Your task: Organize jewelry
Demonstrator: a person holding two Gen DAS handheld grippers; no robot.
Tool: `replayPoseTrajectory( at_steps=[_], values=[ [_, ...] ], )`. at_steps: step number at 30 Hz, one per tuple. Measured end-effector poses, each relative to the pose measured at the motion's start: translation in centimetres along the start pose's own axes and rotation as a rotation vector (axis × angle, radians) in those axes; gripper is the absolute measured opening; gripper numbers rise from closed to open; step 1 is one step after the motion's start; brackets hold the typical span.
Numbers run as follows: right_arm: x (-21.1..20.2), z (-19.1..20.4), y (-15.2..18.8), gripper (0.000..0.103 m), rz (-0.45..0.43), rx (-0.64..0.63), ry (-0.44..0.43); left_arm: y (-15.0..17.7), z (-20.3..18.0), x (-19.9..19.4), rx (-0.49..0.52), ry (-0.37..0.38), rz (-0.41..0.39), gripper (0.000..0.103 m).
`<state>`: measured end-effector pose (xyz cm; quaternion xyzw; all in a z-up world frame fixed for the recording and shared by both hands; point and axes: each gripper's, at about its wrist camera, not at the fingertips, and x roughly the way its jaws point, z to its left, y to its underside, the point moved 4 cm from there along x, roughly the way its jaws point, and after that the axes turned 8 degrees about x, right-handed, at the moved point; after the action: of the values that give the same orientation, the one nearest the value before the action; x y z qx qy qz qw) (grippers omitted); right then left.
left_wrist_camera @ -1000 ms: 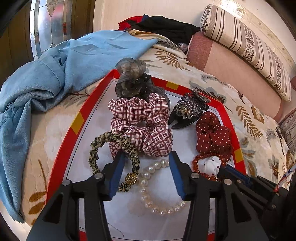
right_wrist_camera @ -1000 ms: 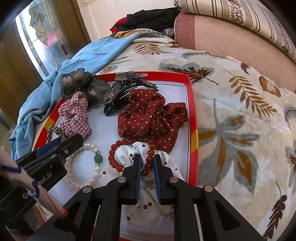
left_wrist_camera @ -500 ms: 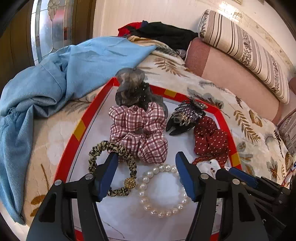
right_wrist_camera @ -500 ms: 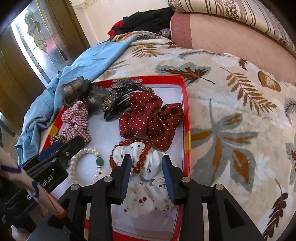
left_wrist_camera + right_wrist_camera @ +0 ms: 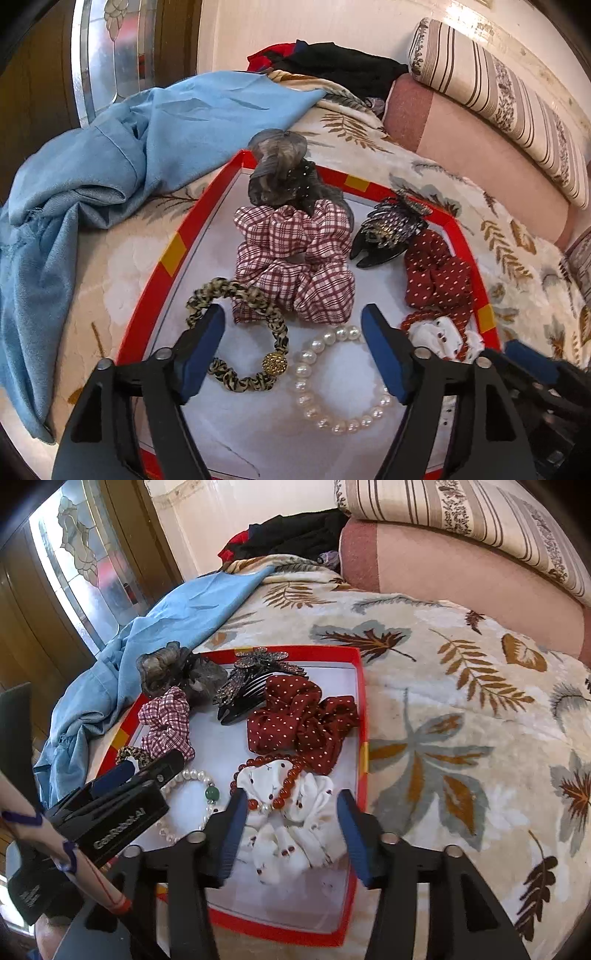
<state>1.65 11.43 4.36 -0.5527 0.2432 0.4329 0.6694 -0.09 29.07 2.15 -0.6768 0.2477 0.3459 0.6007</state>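
Both grippers spread wide, holding nothing. Red tray [image 5: 364,716] on the bed holds everything: left gripper [image 5: 293,334] hovers over pearl bracelet [image 5: 341,380] and leopard tie [image 5: 240,332]; right gripper [image 5: 291,825] over white scrunchie [image 5: 291,830], red beads [image 5: 271,782] draped across it. Plaid scrunchie [image 5: 291,264], claw clip [image 5: 255,683], dotted scrunchie [image 5: 299,720] behind.

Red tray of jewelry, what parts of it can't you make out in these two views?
- Pearl bracelet: right wrist view, its left part hidden by the left gripper.
- White cherry-print scrunchie: left wrist view, mostly hidden by the right gripper's black body.
- Red tray near edge: left wrist view, hidden behind the gripper's own fingers.
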Motion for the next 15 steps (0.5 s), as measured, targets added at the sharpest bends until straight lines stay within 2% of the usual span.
replayPoseTrajectory(
  at_steps=[3, 7, 11, 15],
  values=[
    [-0.7, 0.1, 0.4, 0.068, -0.006, -0.014, 0.004, 0.4, 0.2, 0.4, 0.007, -0.050, 0.015, 0.089],
    [-1.4, 0.1, 1.0, 0.078, -0.006, -0.028, 0.002, 0.9, 0.4, 0.9, 0.004, -0.082, 0.042, 0.090],
    [-2.4, 0.1, 1.5, 0.078, -0.014, -0.037, -0.002, 1.3, 0.3, 0.7, 0.023, -0.109, 0.040, 0.091],
    [-3.2, 0.0, 2.0, 0.081, -0.026, -0.051, -0.001, 1.5, 0.4, -0.5, 0.006, -0.108, -0.001, 0.091]
  ],
)
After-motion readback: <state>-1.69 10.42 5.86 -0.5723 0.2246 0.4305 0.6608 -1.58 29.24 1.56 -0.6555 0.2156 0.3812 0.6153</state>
